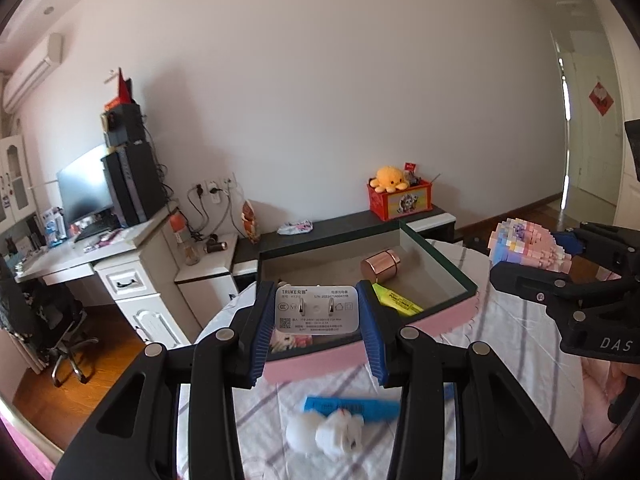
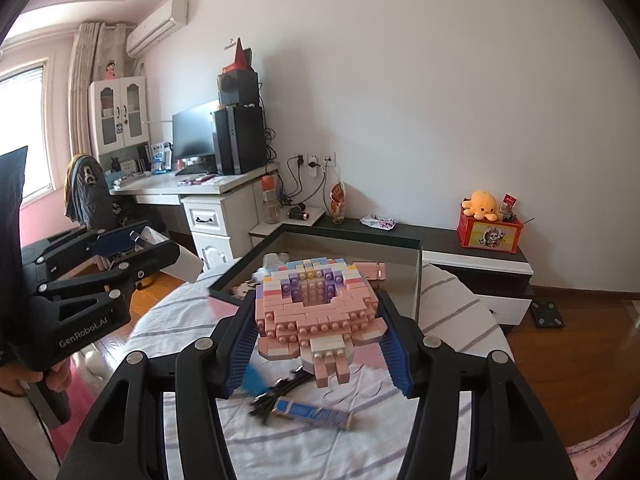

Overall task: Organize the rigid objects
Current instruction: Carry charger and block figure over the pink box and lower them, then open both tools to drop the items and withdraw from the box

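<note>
Left gripper (image 1: pixel 316 334) clenched on white charger (image 1: pixel 316 310), held above near wall of box (image 1: pixel 436 318). Right gripper (image 2: pixel 318 346) clenched on pink brick model (image 2: pixel 316 308), also lifted, just short of box near wall. Inside box: copper jar (image 1: pixel 380 266) toward far corner, yellow highlighter (image 1: pixel 396 300) beside it. On bed sheet (image 1: pixel 500 344) in front of box: blue highlighter (image 1: pixel 352 408), white toy (image 1: pixel 326 432), black cables (image 2: pixel 276 396).

Risks, judged: brick model gripped by outer edges only, could shed pieces or slip if squeezed or tilted; charger smooth-sided, could slide out. Both grippers heading for same box, possible collision. Soft bed, box could tip if bumped.
</note>
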`<act>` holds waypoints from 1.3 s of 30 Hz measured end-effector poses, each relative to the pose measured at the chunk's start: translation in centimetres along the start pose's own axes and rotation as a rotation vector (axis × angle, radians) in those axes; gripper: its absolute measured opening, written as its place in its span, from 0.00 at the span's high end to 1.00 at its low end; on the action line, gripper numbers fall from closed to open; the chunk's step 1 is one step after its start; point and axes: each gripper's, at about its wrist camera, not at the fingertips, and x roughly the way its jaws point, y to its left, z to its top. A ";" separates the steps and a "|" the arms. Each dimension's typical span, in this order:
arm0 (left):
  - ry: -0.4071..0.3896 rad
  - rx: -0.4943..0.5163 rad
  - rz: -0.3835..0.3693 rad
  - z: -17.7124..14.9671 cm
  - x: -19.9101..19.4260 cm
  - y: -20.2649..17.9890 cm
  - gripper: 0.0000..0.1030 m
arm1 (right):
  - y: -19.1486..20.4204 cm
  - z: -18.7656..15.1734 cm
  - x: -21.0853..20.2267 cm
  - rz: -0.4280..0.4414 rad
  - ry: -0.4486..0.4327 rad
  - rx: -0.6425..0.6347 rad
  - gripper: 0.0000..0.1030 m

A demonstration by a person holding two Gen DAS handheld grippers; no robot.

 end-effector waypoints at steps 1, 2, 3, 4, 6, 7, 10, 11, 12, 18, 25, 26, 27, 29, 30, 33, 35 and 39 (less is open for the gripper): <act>0.013 0.000 -0.005 0.3 1.4 0.2 0.61 | -0.5 0.2 1.0 -0.001 0.010 0.001 0.44; 0.023 0.002 -0.008 0.4 2.3 0.2 0.61 | -0.9 0.3 1.7 -0.002 0.019 -0.001 0.44; 0.033 0.002 -0.009 0.5 3.2 0.3 0.61 | -1.2 0.5 2.3 -0.005 0.026 -0.003 0.44; 0.044 0.001 -0.003 0.7 4.6 0.5 0.61 | -1.7 0.6 3.5 -0.009 0.041 -0.004 0.44; 0.062 0.007 -0.008 0.7 6.3 0.3 0.61 | -2.4 0.7 4.8 -0.009 0.059 -0.007 0.44; 0.074 0.004 -0.016 0.8 7.3 0.3 0.61 | -2.8 0.7 5.8 -0.011 0.069 -0.009 0.44; 0.116 0.012 -0.016 0.3 10.2 0.0 0.61 | -3.7 0.6 8.3 -0.010 0.105 -0.006 0.44; 0.134 0.023 -0.010 -0.1 11.2 -0.1 0.61 | -3.9 0.5 9.0 -0.009 0.119 -0.007 0.44; 0.145 0.028 -0.005 -0.4 12.0 -0.3 0.61 | -4.1 0.4 9.7 -0.009 0.130 -0.009 0.44; 0.186 0.044 -0.008 -1.4 15.2 -0.6 0.61 | -5.5 -0.2 14.0 -0.014 0.202 -0.009 0.44; 0.195 0.061 -0.016 -1.6 16.9 -1.0 0.60 | -6.4 -0.9 17.0 -0.027 0.273 -0.018 0.44; 0.194 0.059 -0.016 -1.6 16.9 -1.0 0.60 | -6.5 -1.0 17.1 -0.030 0.275 -0.019 0.44; 0.192 0.057 -0.017 -1.6 16.9 -0.9 0.60 | -6.6 -1.0 17.3 -0.031 0.279 -0.020 0.44; 0.189 0.045 -0.019 -1.6 17.0 -0.8 0.58 | -6.8 -1.1 17.6 -0.036 0.287 -0.018 0.44; 0.185 0.039 -0.021 -1.7 17.0 -0.7 0.58 | -6.9 -1.1 17.8 -0.045 0.295 -0.021 0.44; 0.172 0.018 -0.012 -1.7 16.8 -0.3 0.45 | -7.1 -1.0 18.2 -0.054 0.310 -0.025 0.44; 0.162 0.008 -0.008 -1.7 16.5 0.0 0.34 | -7.0 -0.9 18.5 -0.056 0.318 -0.025 0.44; 0.141 -0.030 -0.008 -1.4 15.8 0.8 0.18 | -7.0 -0.7 18.9 -0.065 0.324 -0.031 0.44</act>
